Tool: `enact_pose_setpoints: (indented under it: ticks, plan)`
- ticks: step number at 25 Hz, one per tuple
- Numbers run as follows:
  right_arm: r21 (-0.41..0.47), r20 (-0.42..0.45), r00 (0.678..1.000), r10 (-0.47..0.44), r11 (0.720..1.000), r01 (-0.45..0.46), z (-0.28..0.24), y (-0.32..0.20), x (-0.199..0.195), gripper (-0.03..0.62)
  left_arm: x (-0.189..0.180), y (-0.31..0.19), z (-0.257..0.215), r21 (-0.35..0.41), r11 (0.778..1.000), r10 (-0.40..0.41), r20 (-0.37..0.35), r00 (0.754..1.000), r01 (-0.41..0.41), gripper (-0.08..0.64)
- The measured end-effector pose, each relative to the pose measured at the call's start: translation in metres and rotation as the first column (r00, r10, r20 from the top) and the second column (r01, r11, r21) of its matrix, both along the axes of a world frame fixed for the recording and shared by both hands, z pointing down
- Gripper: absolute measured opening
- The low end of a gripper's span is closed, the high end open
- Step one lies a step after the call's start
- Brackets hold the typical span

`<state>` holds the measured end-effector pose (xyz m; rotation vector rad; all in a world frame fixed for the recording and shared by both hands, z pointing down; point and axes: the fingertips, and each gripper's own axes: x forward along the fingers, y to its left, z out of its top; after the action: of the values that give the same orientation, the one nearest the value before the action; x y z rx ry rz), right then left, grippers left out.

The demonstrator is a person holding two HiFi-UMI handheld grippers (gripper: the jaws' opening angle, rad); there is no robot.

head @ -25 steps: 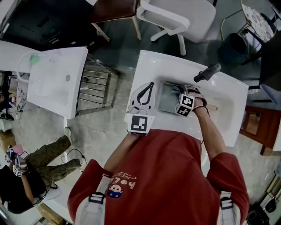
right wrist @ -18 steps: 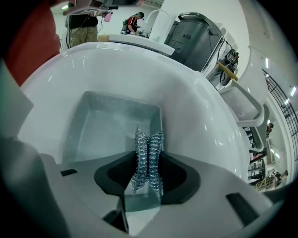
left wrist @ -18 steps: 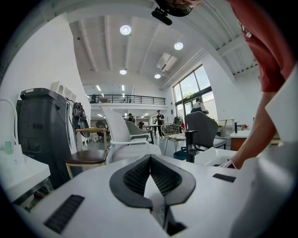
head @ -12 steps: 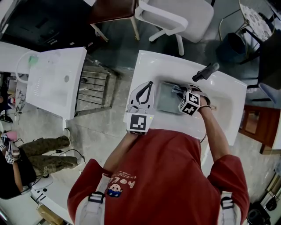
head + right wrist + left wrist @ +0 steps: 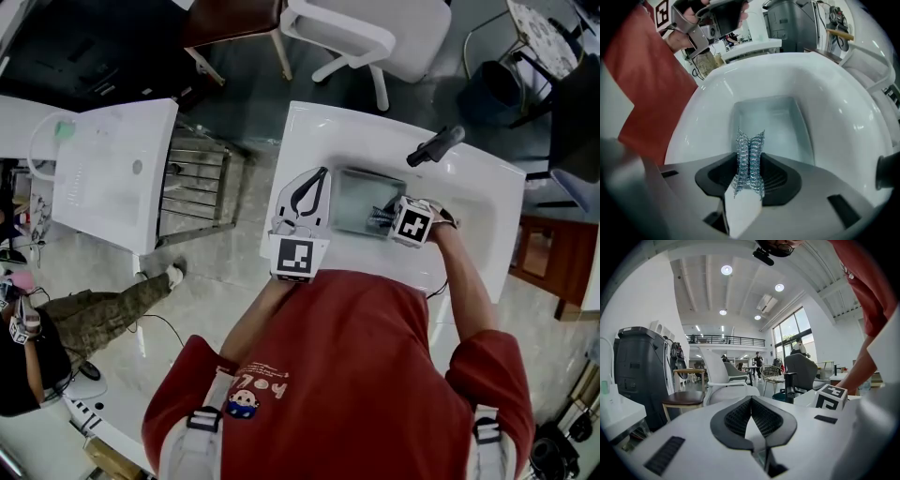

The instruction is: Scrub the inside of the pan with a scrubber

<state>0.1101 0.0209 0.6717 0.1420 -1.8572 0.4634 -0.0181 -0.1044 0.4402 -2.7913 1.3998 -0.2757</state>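
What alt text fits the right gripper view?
The right claw is shut on a wad of metal wire scrubber, aimed down at a rectangular metal pan that sits in a white sink. Whether the scrubber touches the pan cannot be told. The person's red shirt fills the left edge.

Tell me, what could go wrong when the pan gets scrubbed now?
1. The pan could slide. It sits loose in the white sink, and the left gripper is shut on nothing beside it, not holding it.
2. The scrubber might slip out. The right gripper pinches only a thin bunch of its wire, so hard rubbing may tug it free.
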Motion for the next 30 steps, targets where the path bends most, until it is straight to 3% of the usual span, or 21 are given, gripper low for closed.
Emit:
enact_pose_setpoints:
  ticks: [5, 15, 21, 30]
  plan:
    - [-0.062, -0.010, 1.000, -0.014, 0.998, 0.013, 0.013, 0.018, -0.002, 0.163, -0.001, -0.001, -0.005, -0.017, 1.000, -0.009, -0.022, 1.000, 0.008, 0.015]
    - [-0.052, -0.028, 1.000, -0.010, 0.999, 0.009, 0.025, 0.013, 0.002, 0.161, -0.003, -0.001, 0.001, -0.023, 1.000, -0.010, -0.010, 1.000, 0.009, 0.015]
    - [-0.033, -0.016, 1.000, 0.000, 0.999, -0.001, 0.025, 0.013, 0.004, 0.161, 0.000, 0.000, -0.003, -0.024, 1.000, -0.009, -0.013, 1.000, 0.009, 0.015]
    - [0.086, -0.028, 0.999, 0.035, 0.996, -0.032, 0.029, -0.017, 0.012, 0.161, -0.001, 0.001, 0.004, -0.032, 0.999, -0.010, 0.001, 1.000, 0.010, 0.015]
